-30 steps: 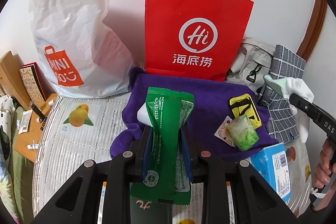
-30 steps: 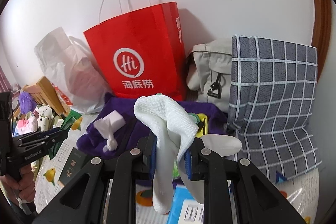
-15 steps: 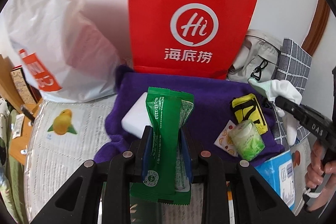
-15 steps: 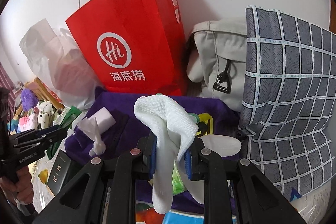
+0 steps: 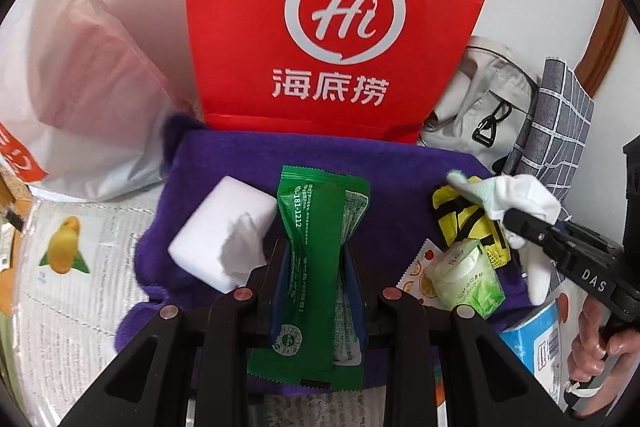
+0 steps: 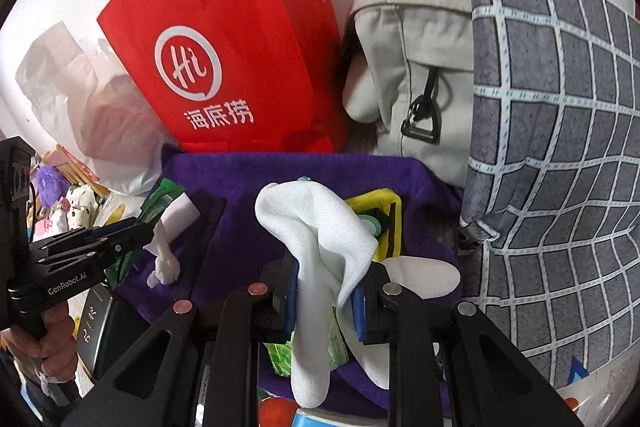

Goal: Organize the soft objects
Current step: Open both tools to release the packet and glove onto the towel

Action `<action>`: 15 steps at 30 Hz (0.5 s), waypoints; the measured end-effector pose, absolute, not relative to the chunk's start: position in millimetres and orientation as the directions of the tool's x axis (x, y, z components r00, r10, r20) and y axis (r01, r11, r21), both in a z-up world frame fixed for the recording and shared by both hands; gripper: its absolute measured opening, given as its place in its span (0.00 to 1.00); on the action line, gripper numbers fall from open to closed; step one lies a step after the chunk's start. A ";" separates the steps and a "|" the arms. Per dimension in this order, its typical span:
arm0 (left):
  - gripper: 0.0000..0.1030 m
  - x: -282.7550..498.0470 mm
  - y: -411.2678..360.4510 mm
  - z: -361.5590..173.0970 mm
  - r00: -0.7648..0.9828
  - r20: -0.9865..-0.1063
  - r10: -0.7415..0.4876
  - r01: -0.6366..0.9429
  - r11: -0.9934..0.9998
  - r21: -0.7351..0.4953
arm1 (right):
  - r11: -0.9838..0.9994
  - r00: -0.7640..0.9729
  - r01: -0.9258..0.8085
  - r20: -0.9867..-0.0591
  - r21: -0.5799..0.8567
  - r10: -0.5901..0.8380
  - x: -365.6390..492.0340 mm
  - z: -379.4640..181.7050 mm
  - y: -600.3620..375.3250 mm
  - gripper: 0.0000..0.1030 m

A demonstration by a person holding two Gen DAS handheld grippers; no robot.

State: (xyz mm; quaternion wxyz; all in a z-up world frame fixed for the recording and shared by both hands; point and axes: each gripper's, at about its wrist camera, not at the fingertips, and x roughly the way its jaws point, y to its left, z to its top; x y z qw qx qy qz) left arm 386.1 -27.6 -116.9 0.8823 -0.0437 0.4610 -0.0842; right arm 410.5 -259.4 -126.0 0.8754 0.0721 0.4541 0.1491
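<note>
My left gripper [image 5: 316,259] is shut on a green snack packet [image 5: 316,247], held upright over a purple towel [image 5: 392,171]. A white tissue pack [image 5: 212,231] lies on the towel just left of it. My right gripper [image 6: 330,287] is shut on a white sock [image 6: 320,227] that droops over its fingers, above the same purple towel [image 6: 248,187]. On the towel's right side lie a yellow pouch [image 5: 460,219] and a pale green packet [image 5: 468,275]. From the left wrist view the right gripper [image 5: 516,223] shows at right with the sock [image 5: 520,199].
A red paper bag [image 5: 332,19] stands behind the towel, a white plastic bag [image 5: 80,87] to its left. A beige bag [image 6: 412,75] and a grey checked bag [image 6: 560,147] stand at the right. A blue box [image 5: 532,339] lies near the front right.
Both grippers have sunk and moved in toward the towel and the bags, which now loom larger. Each keeps its grip, on the green packet and on the sock.
</note>
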 end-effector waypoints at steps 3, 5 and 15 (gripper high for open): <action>0.25 391.0 -27.6 -126.3 0.542 -0.818 -0.191 0.100 0.982 -0.163 | 0.949 0.520 -0.192 -0.794 0.250 0.315 413.6 -135.9 -255.8 0.21; 0.25 394.0 -26.3 -130.6 0.532 -0.824 -0.194 0.094 0.981 -0.170 | 0.946 0.496 -0.197 -0.807 0.256 0.321 416.5 -144.0 -252.4 0.22; 0.25 398.2 -24.0 -137.9 0.510 -0.834 -0.210 0.086 0.977 -0.193 | 0.946 0.466 -0.197 -0.824 0.258 0.322 418.6 -157.3 -246.5 0.25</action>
